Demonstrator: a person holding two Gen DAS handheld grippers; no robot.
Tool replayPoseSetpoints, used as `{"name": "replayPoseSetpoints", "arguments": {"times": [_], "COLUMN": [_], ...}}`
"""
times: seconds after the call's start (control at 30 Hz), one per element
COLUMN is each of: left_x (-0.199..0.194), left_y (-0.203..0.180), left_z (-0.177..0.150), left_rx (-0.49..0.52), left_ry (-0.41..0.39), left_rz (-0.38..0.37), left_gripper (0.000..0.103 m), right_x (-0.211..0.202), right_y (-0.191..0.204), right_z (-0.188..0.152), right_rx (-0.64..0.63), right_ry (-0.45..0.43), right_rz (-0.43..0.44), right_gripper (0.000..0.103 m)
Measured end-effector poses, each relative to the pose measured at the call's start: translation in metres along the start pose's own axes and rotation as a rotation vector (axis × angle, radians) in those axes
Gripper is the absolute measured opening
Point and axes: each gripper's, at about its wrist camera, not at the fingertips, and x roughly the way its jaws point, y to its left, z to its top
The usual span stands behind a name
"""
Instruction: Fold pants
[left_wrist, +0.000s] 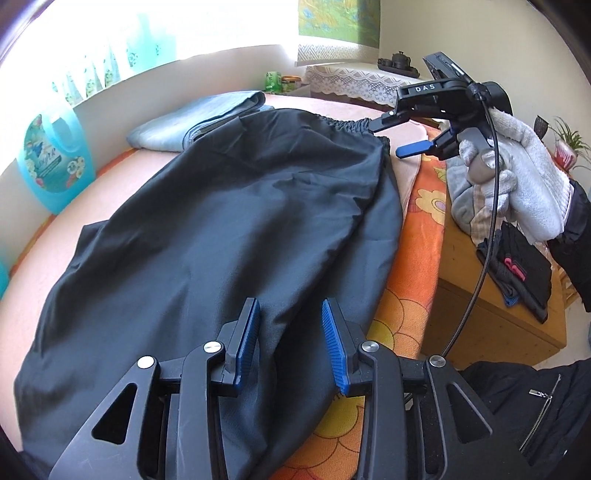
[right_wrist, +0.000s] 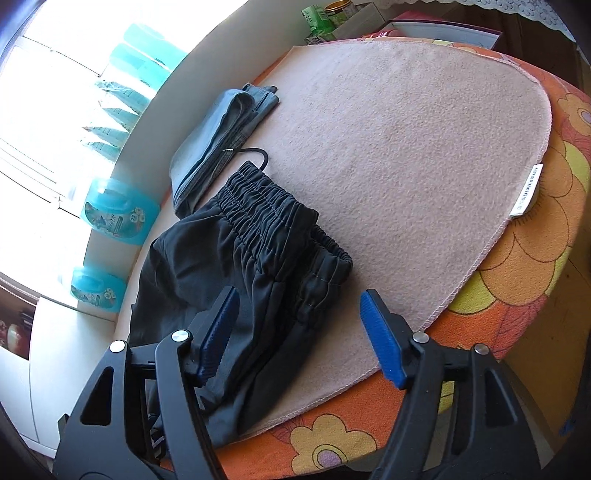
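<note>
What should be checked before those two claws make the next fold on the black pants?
1. Left claw free of cloth: ok, open above the pants.
2. Right claw free: ok, open, nothing pinched.
3. Waistband stacked evenly: not ok, one layer sticks out.
4. Pants flat: not ok, wrinkled.
5. Room on the towel: ok, bare beside the waistband.
6. Jeans clear of the pants: cannot tell, edges look close.

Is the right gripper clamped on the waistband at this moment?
No. The right gripper stands open, its blue pads apart above the black pants, pressing on nothing.
</note>
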Motion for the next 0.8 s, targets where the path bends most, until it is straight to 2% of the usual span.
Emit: {"name": "replayPoseSetpoints", "arguments": {"times": [0.17,0.23,0.33,0.4,0.5,0.6,0.67,0.8], "left_x": [0.01,0.013,0.015,0.013,-0.004,-0.027,-0.035,-0.013], "left_y": [-0.001,0.0,0.005,0.007,0.003,-0.004,-0.011,-0.021], "left_z": [-0.004,-0.004,-0.004,-0.003,0.0,0.004,0.002,-0.01], "left_rx": [0.031,0.033,0.018,0.002,-0.015,-0.018,-0.008,0.024], "left_ry": [0.025,0.021,0.02,0.011,-0.026,-0.073,-0.078,0.0], "left_rz": [0.021,0.02,0.021,0.01,-0.021,-0.077,-0.114,-0.149], "left_gripper": [0.033,0.021,0.006,0.004,0.004,0.004,0.004,0.004], "right_x": [0.011,0.013,0.015,0.013,0.001,-0.016,-0.022,-0.015], "right_y": [0.006,0.008,0.012,0.011,0.01,0.011,0.007,-0.012], "right_z": [0.007,0.006,0.005,0.006,0.008,0.006,0.003,-0.003], "right_rx": [0.011,0.009,-0.024,-0.027,-0.018,-0.018,-0.014,0.047], "right_ry": [-0.033,-0.054,-0.076,-0.087,-0.113,-0.157,-0.179,-0.161], "right_rz": [-0.013,-0.033,-0.08,-0.082,-0.034,0.003,0.027,0.028], "right_gripper": [0.072,0.069,0.051,0.037,0.025,0.022,0.022,0.022]}}
